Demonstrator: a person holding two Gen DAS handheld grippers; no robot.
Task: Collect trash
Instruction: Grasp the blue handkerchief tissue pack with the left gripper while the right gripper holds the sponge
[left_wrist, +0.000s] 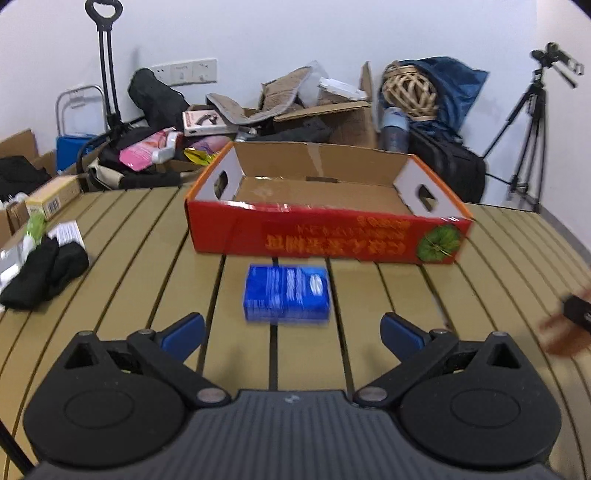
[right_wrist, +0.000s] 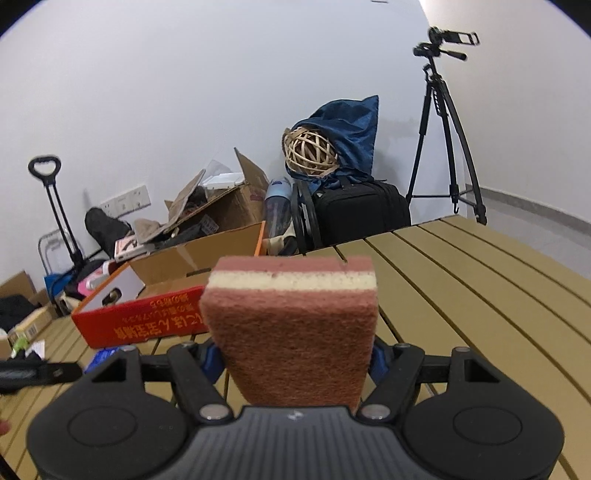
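A small blue packet (left_wrist: 287, 293) lies on the slatted table just in front of my left gripper (left_wrist: 291, 334), which is open and empty with the packet ahead of its blue fingertips. Behind the packet stands an open red cardboard box (left_wrist: 325, 236), its inside bare. My right gripper (right_wrist: 295, 363) is shut on a brown scouring sponge (right_wrist: 295, 332) with a cream middle layer, held above the table. The red box (right_wrist: 147, 321) is to its left and ahead. The sponge shows blurred at the right edge of the left wrist view (left_wrist: 565, 332).
Black cloth (left_wrist: 44, 275) and small packages (left_wrist: 53, 197) lie at the table's left edge. Behind the table are cardboard boxes (left_wrist: 332, 118), bags, a wicker ball (right_wrist: 310, 151), a hand cart (left_wrist: 107, 66) and a tripod (right_wrist: 443, 129).
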